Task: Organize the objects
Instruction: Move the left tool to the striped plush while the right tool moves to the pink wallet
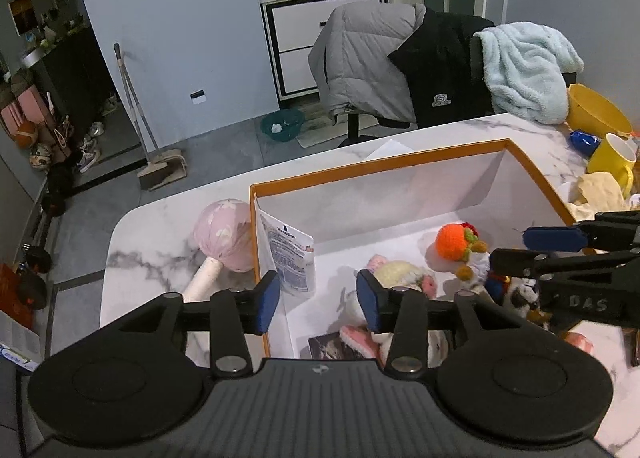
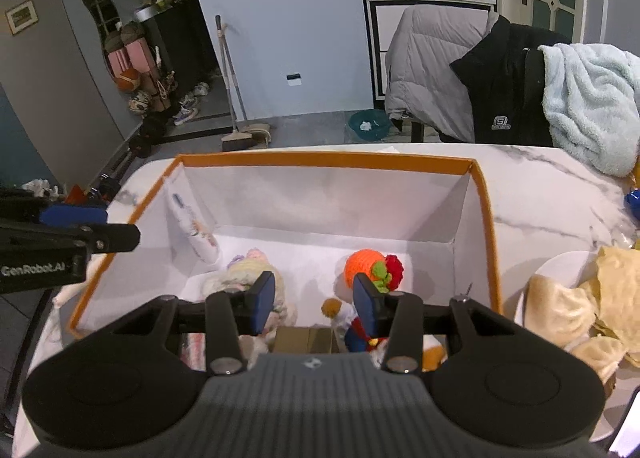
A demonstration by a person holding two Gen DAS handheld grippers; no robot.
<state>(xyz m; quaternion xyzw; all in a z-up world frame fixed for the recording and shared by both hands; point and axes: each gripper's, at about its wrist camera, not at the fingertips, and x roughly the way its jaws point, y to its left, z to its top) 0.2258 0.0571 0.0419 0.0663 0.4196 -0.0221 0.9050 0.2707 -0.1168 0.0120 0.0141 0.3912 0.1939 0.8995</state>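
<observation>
One pink mallet point(image 1: 224, 236) lies handle toward camera beside box point(image 1: 376, 169)

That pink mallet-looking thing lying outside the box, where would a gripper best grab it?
Probably the white handle, not the pink padded head, which looks too bulky for the jaws. The handle is slim, lies flat on the table, and points toward the open left gripper, so closing across it from above seems easiest.

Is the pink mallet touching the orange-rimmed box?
Cannot tell. In the left wrist view the pink mallet lies outside, its head meeting the orange-rimmed box wall in the image, but no view shows contact or gap plainly.
</observation>
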